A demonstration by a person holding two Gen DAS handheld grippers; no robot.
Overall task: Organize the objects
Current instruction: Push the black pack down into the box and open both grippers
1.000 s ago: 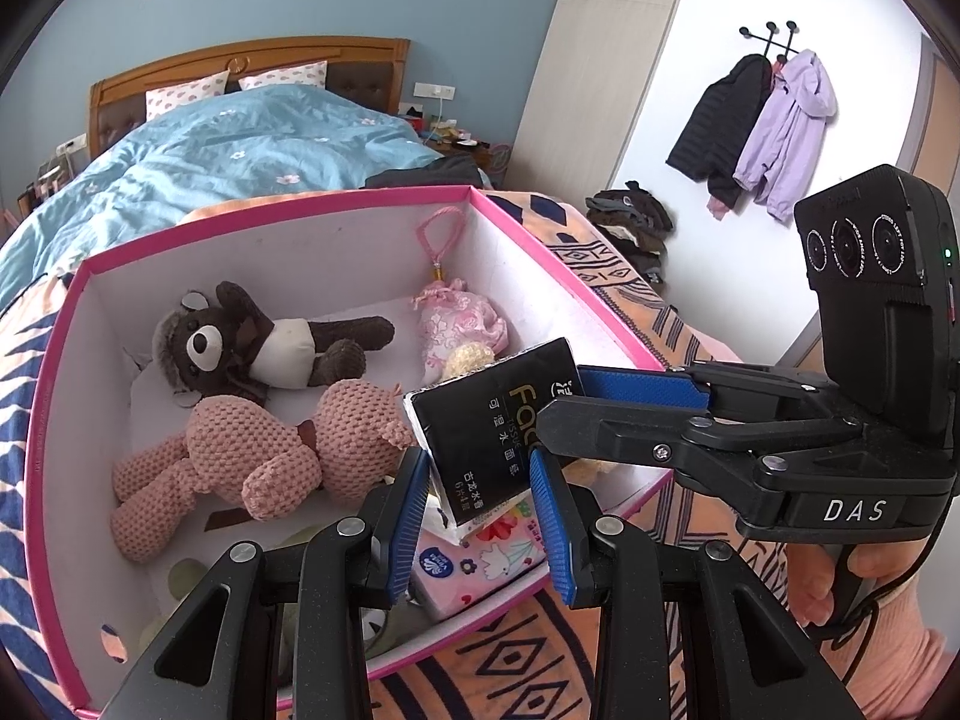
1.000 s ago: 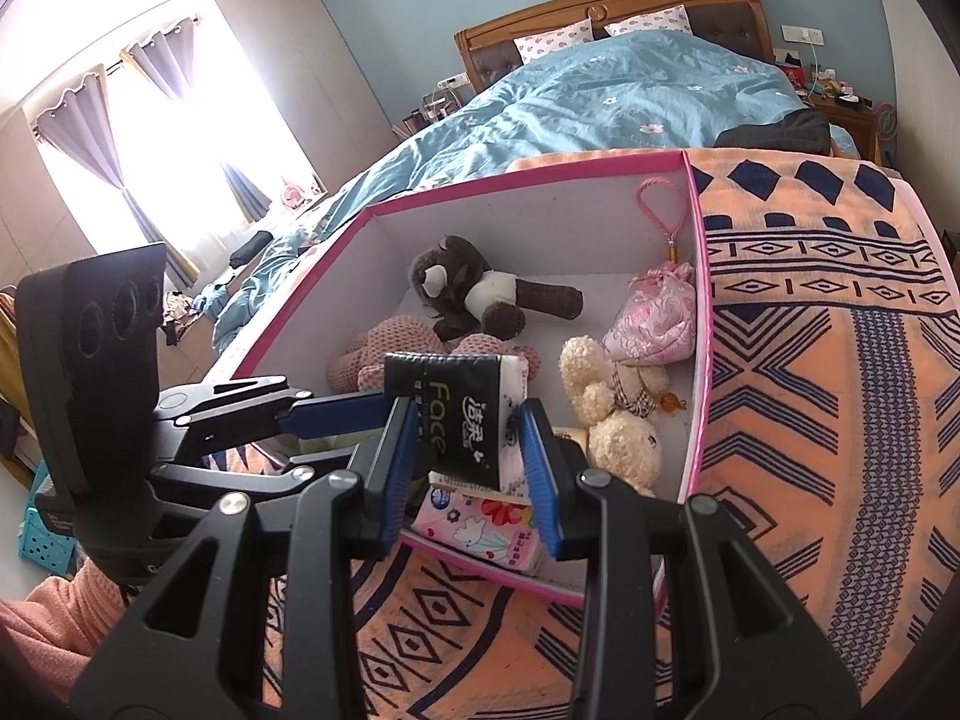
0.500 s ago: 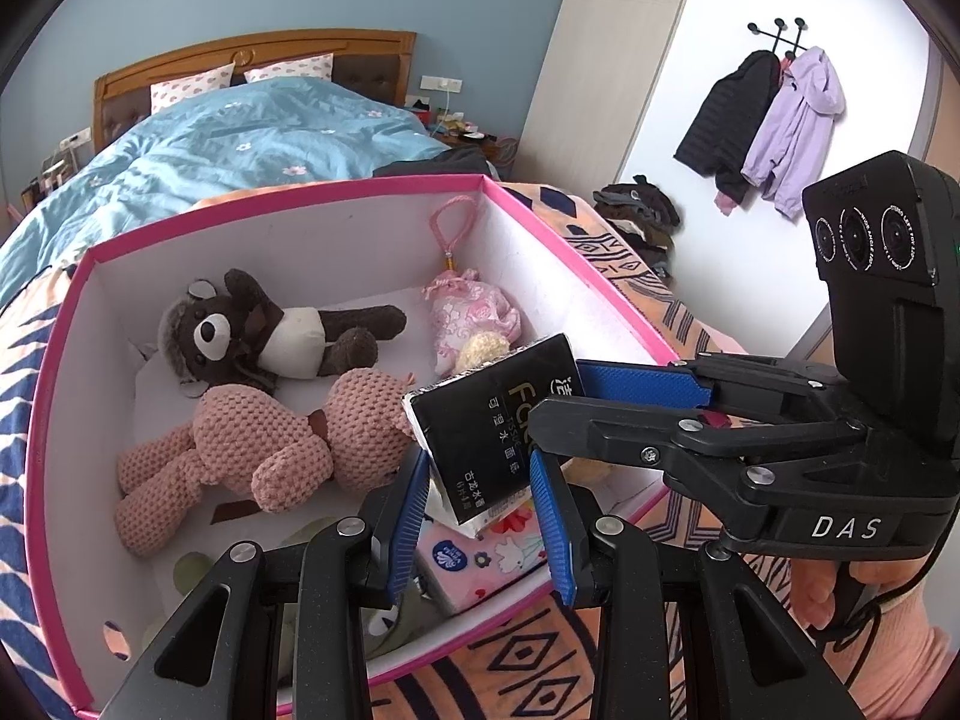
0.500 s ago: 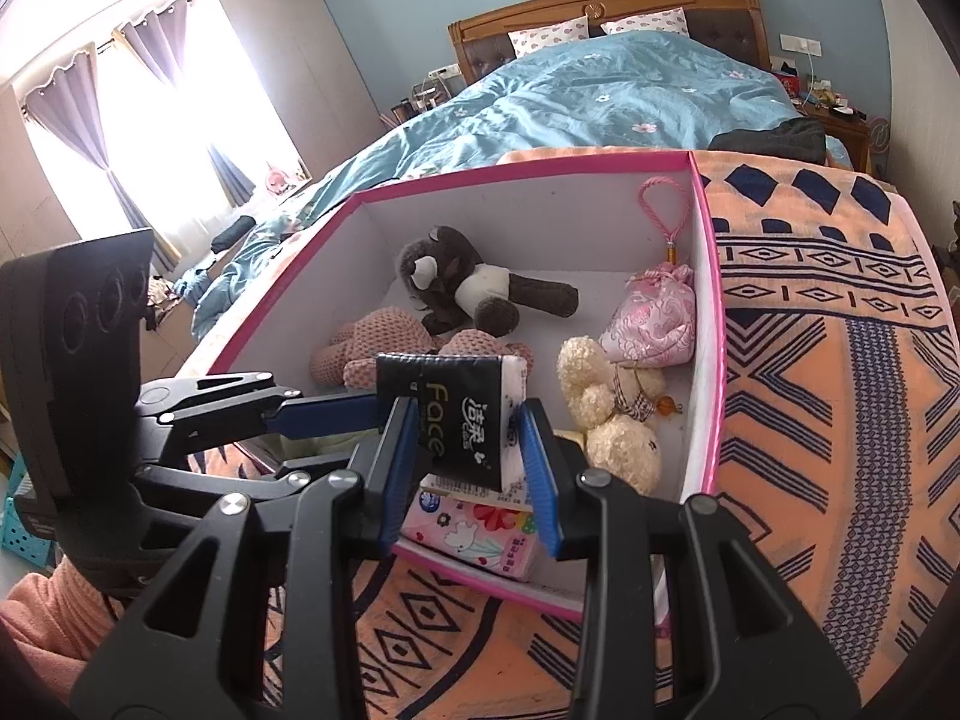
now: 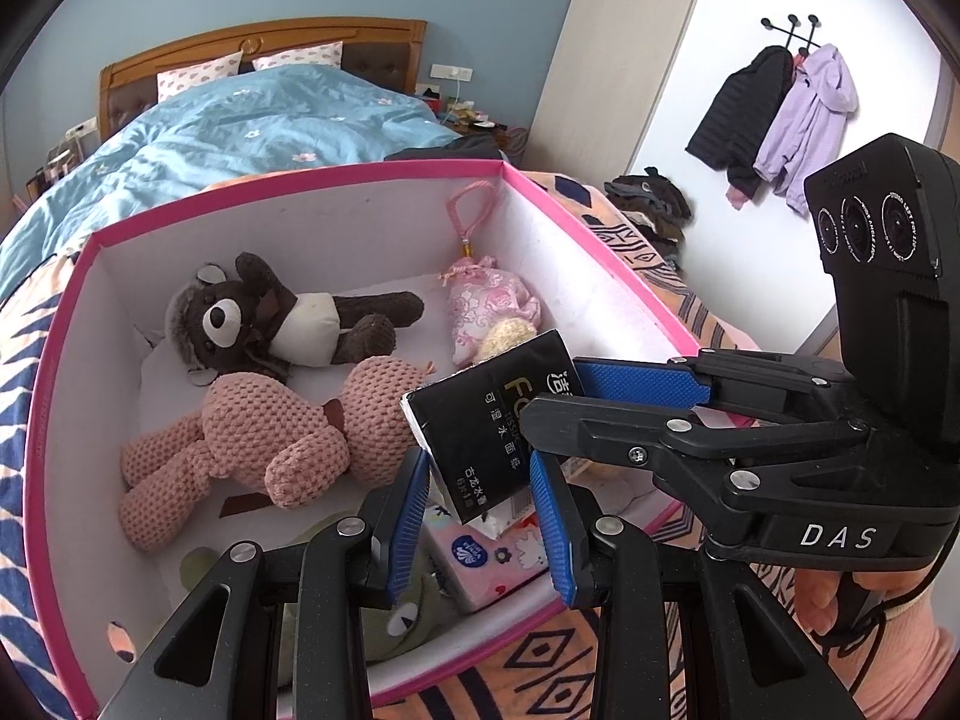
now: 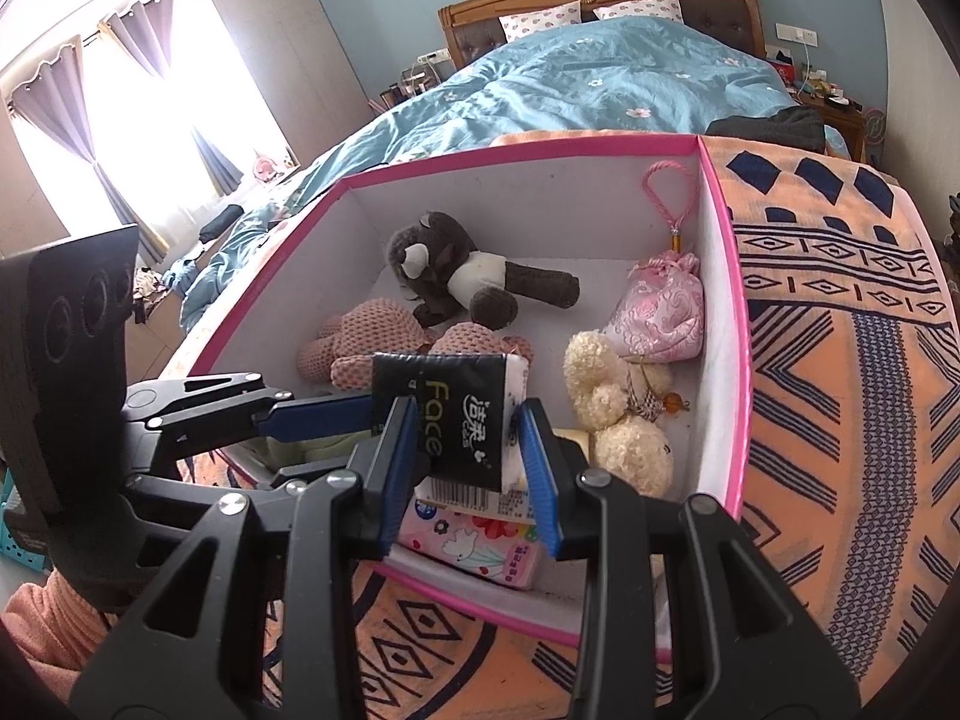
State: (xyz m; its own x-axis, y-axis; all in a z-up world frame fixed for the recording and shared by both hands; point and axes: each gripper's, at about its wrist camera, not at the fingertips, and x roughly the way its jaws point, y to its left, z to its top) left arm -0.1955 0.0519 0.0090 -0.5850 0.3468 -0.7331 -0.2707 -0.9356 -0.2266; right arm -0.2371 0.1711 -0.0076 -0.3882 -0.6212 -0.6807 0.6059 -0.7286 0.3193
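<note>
2 tools (image 5: 480,510) (image 6: 468,468) on 1 tissue pack (image 5: 486,420), 3 plush (image 5: 288,324)

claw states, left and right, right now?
Left claw: closed on the black tissue pack.
Right claw: closed on the same pack, over the pink box.

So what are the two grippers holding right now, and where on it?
Both hold the black tissue pack: right gripper clamps its sides, left gripper its lower end.
</note>
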